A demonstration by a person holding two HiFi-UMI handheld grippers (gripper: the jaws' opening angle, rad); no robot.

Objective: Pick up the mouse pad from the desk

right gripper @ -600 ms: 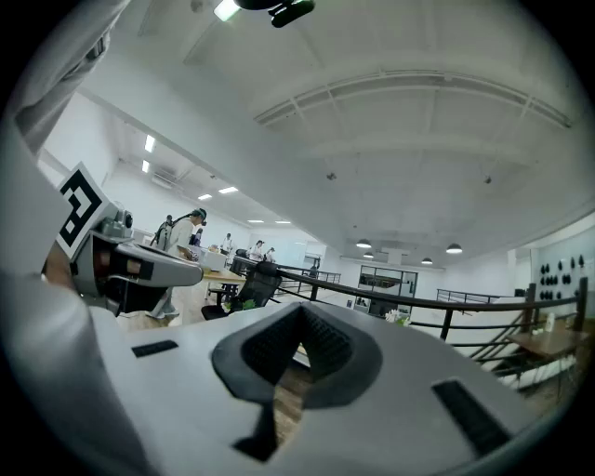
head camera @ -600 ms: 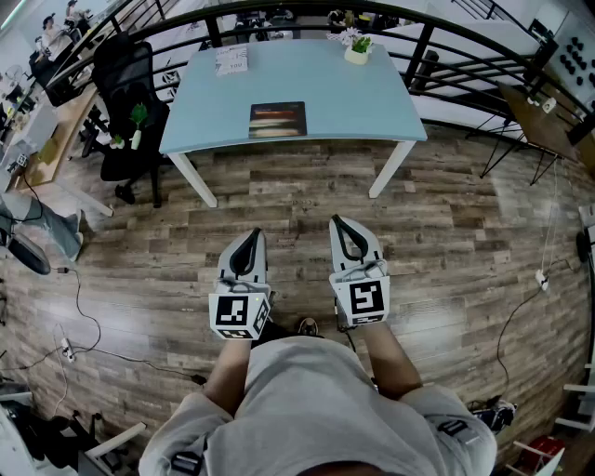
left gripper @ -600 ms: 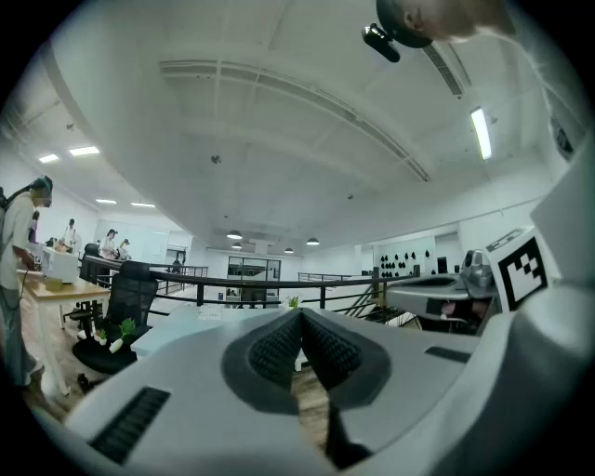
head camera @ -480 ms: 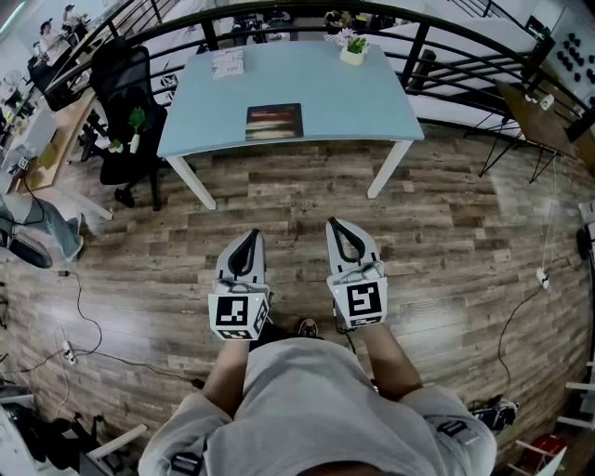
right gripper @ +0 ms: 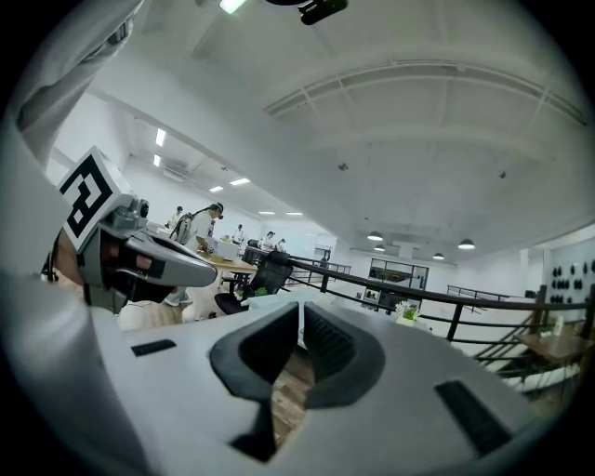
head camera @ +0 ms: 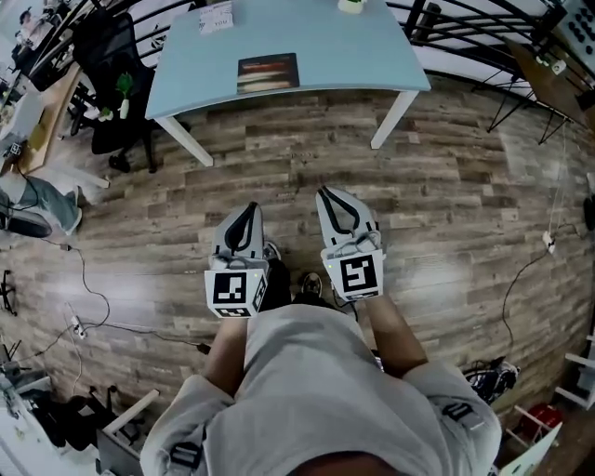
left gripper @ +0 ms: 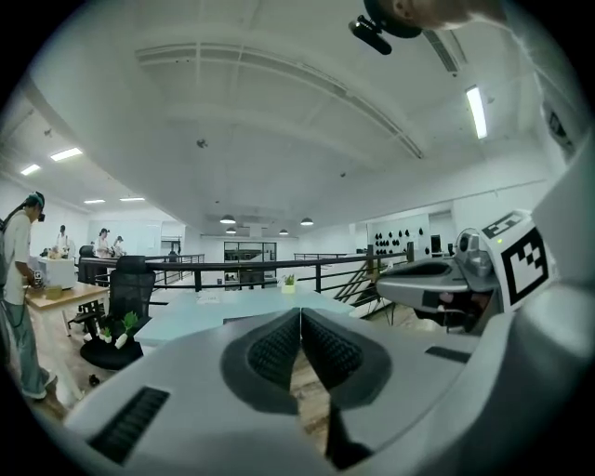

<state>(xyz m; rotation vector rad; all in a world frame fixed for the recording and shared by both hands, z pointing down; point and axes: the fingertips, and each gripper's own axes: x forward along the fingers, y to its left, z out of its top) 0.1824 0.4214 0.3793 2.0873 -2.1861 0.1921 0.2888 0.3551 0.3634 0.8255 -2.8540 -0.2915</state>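
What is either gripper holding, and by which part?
Nothing. The left gripper and right gripper are shut and empty; the mouse pad lies on the desk.

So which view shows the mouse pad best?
The head view: the mouse pad lies whole on the desk, seen from above. The left gripper view shows the desk edge-on, the pad a dark sliver at most; in the right gripper view I cannot find it.

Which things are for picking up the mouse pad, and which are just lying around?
For the job: mouse pad, blue desk, left hand-held gripper, right hand-held gripper.
Just lying about: black chair, papers, small pot.
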